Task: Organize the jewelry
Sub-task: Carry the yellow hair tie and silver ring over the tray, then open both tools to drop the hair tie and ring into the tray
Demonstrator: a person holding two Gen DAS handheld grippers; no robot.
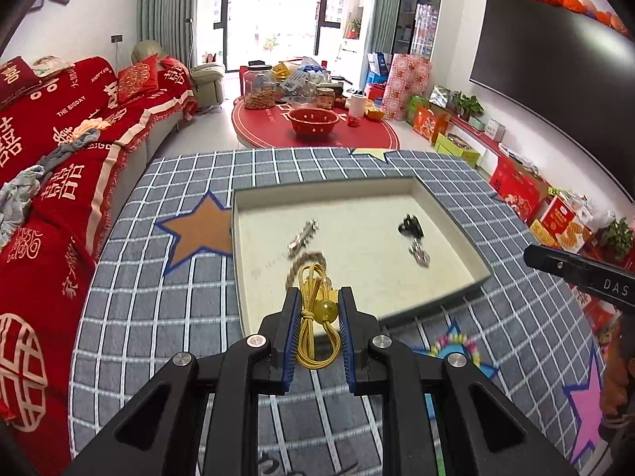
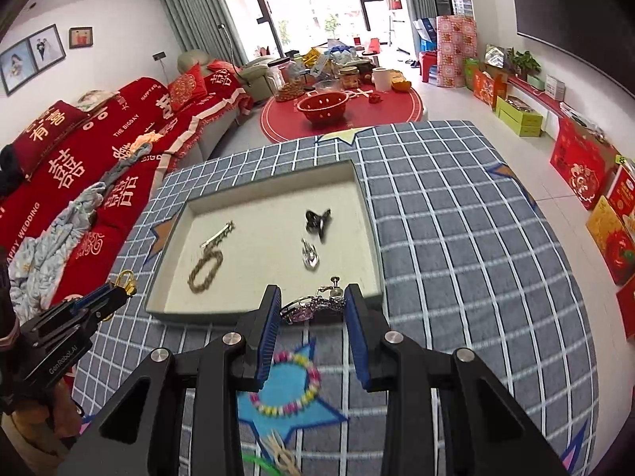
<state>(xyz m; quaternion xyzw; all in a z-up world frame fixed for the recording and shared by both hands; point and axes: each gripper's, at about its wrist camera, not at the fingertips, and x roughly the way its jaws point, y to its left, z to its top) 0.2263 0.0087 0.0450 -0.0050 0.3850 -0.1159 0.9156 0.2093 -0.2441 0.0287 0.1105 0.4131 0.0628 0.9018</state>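
Left wrist view: the left gripper clamps a gold cord with an amber bead, carried over the near rim of the tray, apparently for dropping in. In the right wrist view, the right gripper pinches a purple jewelled hair clip crosswise between narrowly parted pads, also at the near rim. A pastel bead bracelet lies below on the checked tablecloth. Farther off, inside the tray, rest a rope bracelet, a silver clip, a clear charm and a black bow.
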